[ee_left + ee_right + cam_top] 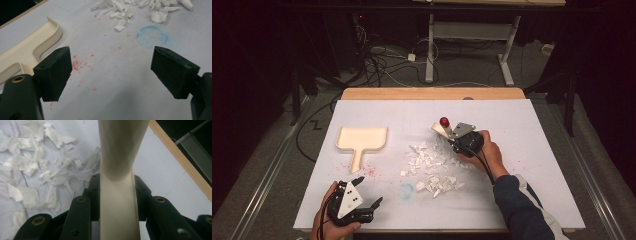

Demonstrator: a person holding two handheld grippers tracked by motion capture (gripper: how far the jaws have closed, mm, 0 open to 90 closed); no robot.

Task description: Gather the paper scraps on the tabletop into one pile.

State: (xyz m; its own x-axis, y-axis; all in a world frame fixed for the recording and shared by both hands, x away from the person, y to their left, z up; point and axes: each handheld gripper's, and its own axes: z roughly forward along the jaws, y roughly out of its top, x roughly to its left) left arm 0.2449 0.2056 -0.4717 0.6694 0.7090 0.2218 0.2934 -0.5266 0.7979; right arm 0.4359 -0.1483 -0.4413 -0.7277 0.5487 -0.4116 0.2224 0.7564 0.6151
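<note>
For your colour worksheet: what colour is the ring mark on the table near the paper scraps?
Light blue ring, clearest in the left gripper view.

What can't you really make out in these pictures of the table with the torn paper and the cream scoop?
- Cream handled tool with a red tip, high view: its working end sits behind the right gripper, so its kind is unclear.
- Same tool, right gripper view: both ends cut off by the frame.
- Cream plastic dustpan, left gripper view: cut off by the left edge.
- Left gripper: open, holding nothing.
</note>
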